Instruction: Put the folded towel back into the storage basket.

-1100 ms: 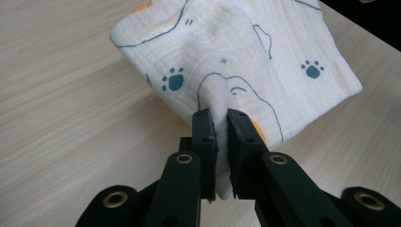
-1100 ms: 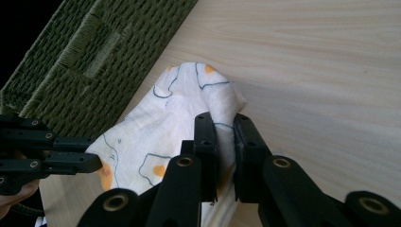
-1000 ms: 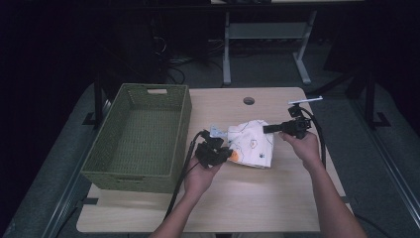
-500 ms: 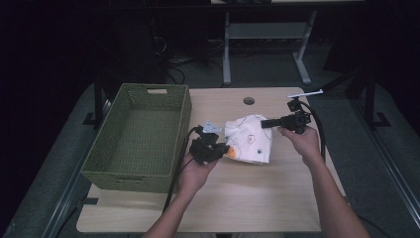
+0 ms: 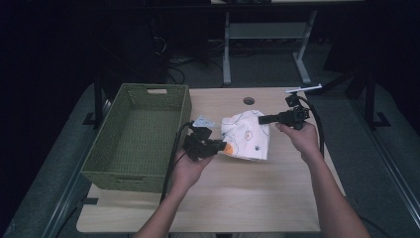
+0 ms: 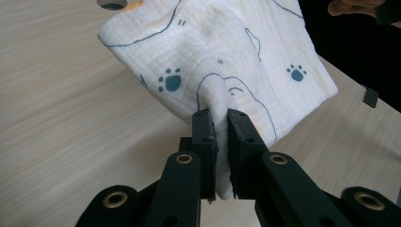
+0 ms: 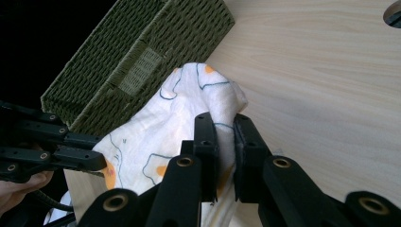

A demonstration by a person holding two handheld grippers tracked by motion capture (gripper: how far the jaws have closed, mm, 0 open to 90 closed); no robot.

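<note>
A white printed cloth [image 5: 246, 135] is held between the two tongs over the middle of the worktop [image 5: 237, 198], just right of the green woven basket [image 5: 141, 134]. The left tongs [image 5: 218, 147] are clamped on a pinched fold at the cloth's near left edge; in the left gripper view the fabric [image 6: 222, 66] is seen squeezed between the jaws and bunched above them. The right tongs [image 5: 261, 119] are closed on a fold at the far right edge, with the cloth [image 7: 189, 109] gathered between the jaws in the right gripper view.

The cloth is judged to be light, thin and entirely limp: it sags between the two grips and creases wherever it is pinched. No breakage is to be feared, but a shallow bite on a single layer could slip free. Hold is best taken at edges or corners, with a folded thickness well inside the jaws. The basket is seen to be empty.
</note>
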